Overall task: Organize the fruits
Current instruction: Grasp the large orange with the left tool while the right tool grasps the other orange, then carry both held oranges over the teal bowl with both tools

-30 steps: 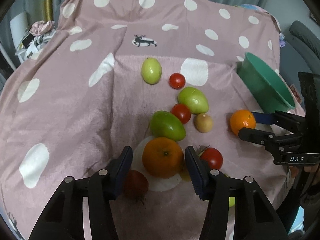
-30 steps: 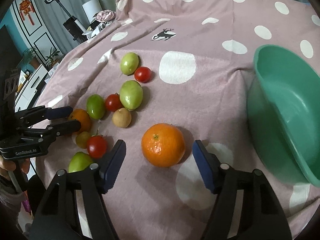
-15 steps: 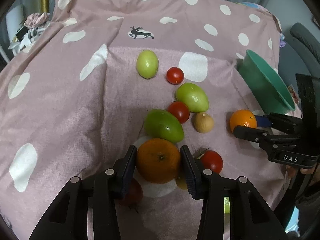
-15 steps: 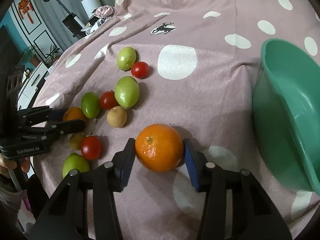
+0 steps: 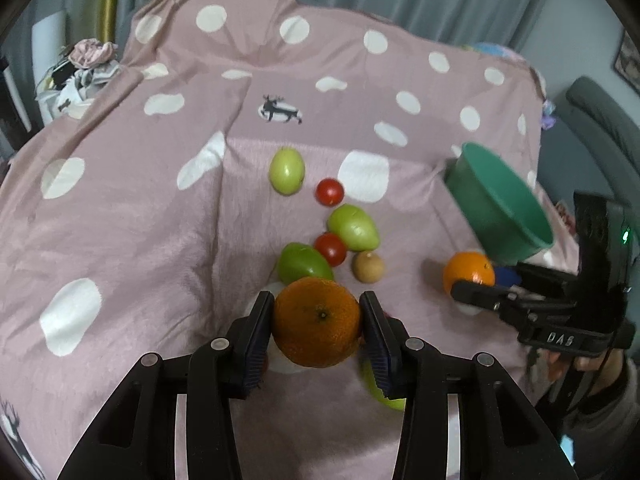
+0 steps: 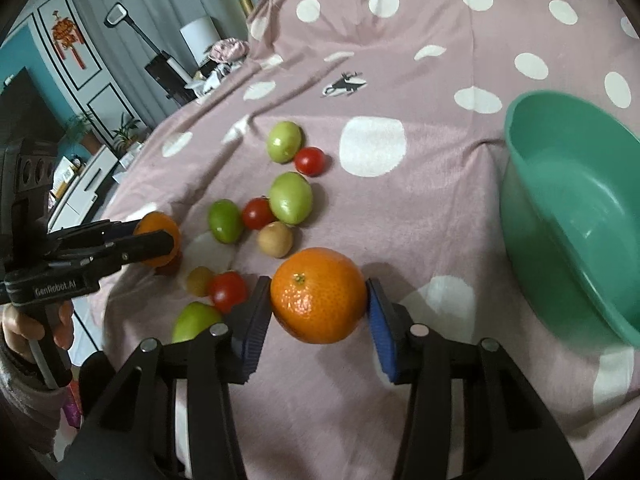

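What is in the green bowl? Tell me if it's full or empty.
Empty, as far as shows. In the right wrist view the bowl shows only bare green inside; its near wall hides some of the bottom. Both oranges are outside it.

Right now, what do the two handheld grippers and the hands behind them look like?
The left gripper and right gripper are black plastic with silver pivot screws and ribbed blue pads. One body reads "GenRobot.AI", the other "DAS" beside a green light. Bare fingers of the left hand show, above a greyish-pink sleeve.
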`<state>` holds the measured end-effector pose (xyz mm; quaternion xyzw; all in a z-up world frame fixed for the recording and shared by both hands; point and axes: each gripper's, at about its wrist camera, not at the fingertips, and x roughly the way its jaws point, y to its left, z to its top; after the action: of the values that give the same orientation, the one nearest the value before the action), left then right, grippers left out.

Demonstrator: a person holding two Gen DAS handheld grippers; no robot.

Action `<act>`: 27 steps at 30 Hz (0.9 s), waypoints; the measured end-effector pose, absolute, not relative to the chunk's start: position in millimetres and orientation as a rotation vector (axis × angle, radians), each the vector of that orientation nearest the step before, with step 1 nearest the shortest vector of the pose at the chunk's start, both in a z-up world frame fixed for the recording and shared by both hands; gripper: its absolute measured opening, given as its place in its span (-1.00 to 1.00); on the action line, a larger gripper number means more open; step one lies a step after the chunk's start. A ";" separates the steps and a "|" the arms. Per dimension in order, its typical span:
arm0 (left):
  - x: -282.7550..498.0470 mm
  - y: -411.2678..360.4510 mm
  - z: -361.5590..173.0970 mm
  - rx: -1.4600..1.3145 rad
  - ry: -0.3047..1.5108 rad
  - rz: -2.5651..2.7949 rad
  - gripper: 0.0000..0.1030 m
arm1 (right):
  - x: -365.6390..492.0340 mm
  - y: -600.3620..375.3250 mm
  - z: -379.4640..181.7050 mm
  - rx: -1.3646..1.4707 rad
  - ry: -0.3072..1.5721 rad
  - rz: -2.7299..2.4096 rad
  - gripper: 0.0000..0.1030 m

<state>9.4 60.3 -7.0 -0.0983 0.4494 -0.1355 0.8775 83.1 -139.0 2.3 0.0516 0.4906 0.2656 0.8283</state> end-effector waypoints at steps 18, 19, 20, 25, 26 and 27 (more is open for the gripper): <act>-2.0 16.4 21.8 -0.201 0.888 -0.388 -0.14 | 50.7 -198.0 39.0 0.162 0.895 0.462 -0.08; 0.1 9.8 24.3 -0.194 0.884 -0.403 -0.14 | 49.6 -203.3 40.6 0.169 0.885 0.450 -0.08; 2.6 3.5 26.8 -0.187 0.879 -0.417 -0.14 | 49.5 -209.5 42.3 0.177 0.875 0.437 -0.08; 19.6 -30.6 38.6 -0.162 0.856 -0.485 -0.14 | 46.5 -241.3 47.0 0.222 0.834 0.364 -0.08; 24.2 -38.3 40.7 -0.153 0.850 -0.496 -0.14 | 46.0 -246.3 47.5 0.229 0.828 0.353 -0.08; 28.4 -45.1 42.6 -0.147 0.846 -0.506 -0.14 | 45.6 -251.5 48.2 0.239 0.821 0.341 -0.08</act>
<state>28.4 -45.1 42.6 -0.0704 0.4056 -0.2429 0.8784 45.6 -251.5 48.2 0.1151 0.3961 0.1646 0.8960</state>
